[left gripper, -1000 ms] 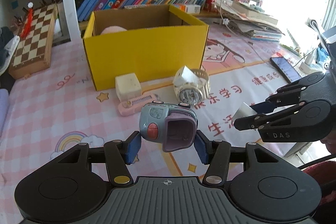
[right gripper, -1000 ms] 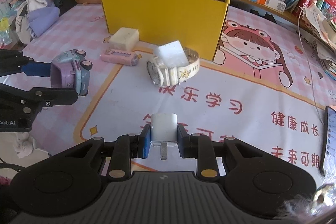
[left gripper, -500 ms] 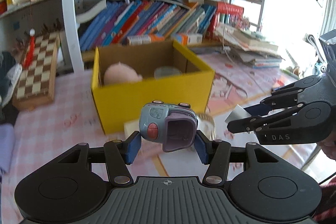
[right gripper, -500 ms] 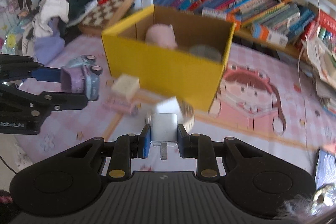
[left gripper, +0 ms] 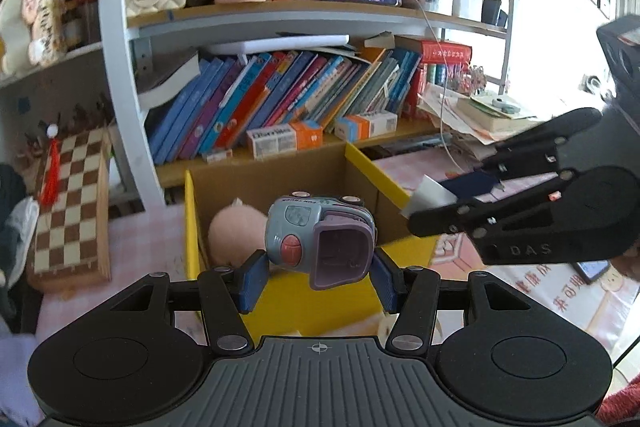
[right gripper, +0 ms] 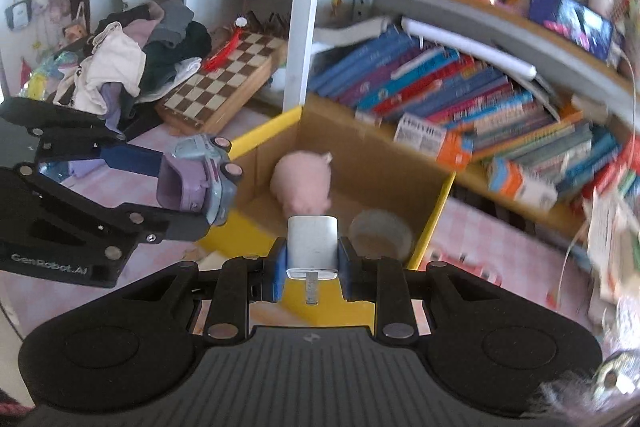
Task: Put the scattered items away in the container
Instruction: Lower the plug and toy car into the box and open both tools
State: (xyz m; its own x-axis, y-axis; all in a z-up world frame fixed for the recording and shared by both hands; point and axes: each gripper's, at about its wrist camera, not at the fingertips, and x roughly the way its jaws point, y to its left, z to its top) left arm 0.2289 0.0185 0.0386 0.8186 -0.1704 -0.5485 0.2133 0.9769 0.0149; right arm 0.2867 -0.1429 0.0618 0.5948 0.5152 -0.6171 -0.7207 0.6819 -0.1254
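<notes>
Cardboard forms the container, a box [right gripper: 434, 205] with yellow outer walls and a plain brown inside, open at the top, standing on the pink checked tablecloth [right gripper: 472, 227] before the bookshelf [left gripper: 280, 95]. Inside it lie two things: a pink plush pig [right gripper: 304, 183] near the back wall, and a round pale dish [right gripper: 380, 233] beside it toward the right wall. The two sit close together but whether they touch cannot be told.

The left gripper [left gripper: 318, 273] is clenched on a toy car [left gripper: 320, 237], blue-grey with a purple rear, held in the air above the box's near wall. In the right wrist view the car [right gripper: 198, 175] hangs by the box's left front corner.

The right gripper [right gripper: 312, 267] is clamped on a white charger [right gripper: 312, 247], its metal prong pointing down toward the camera, above the near yellow wall, in front of the pig. A chessboard [left gripper: 70, 203] lies on the cloth left of the box. Clothes [right gripper: 132, 59] are heaped behind it.
</notes>
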